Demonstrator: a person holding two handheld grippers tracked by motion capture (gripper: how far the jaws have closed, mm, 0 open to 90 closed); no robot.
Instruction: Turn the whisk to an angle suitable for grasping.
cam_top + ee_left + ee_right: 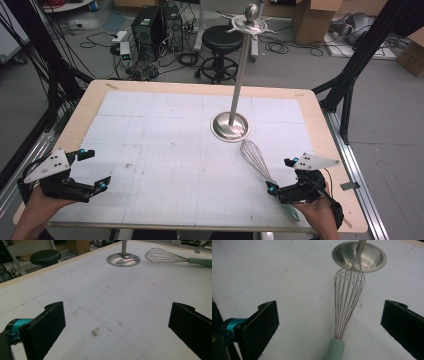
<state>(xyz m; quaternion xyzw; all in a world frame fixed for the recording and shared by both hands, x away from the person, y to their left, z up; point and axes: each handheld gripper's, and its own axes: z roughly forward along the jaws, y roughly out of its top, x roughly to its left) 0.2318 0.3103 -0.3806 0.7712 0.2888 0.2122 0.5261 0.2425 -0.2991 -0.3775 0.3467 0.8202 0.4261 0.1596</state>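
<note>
**Whisk lying flat, wire head toward the stand base**

Whisk (256, 162) lay flat on the white gridded mat of the surface (165, 145), at about 4 o'clock from the mat's centre in the high view. Long axis ran from 11 o'clock to 5 o'clock: wire head pointed up toward 11, pale green handle trailed down toward 5, near the front edge. The tip of the wire head sat just beside the round metal base of the stand (230, 125); in the right gripper view the wires (349, 297) reached the base rim (359, 255), though contact could not be judged.

Right hand-held gripper (282, 175) hovered over the handle end, jaws wide apart and holding nothing. In its own view the whisk ran straight up the middle between the two black jaws, handle (336, 348) at 6 o'clock, head at 12.

Left hand-held gripper (93, 167) sat at about 8 o'clock on the mat, well apart from the whisk, jaws also wide and empty. Its view showed the whisk (170, 257) far off at 1 o'clock, beside the stand base (123, 259).

Open room: bare mat lay between the two grippers and across the whole left half. The stand's upright pole was the one tall obstacle, at 12 o'clock from the whisk. The surface's right edge lay close to the right gripper at 3 o'clock.
</note>
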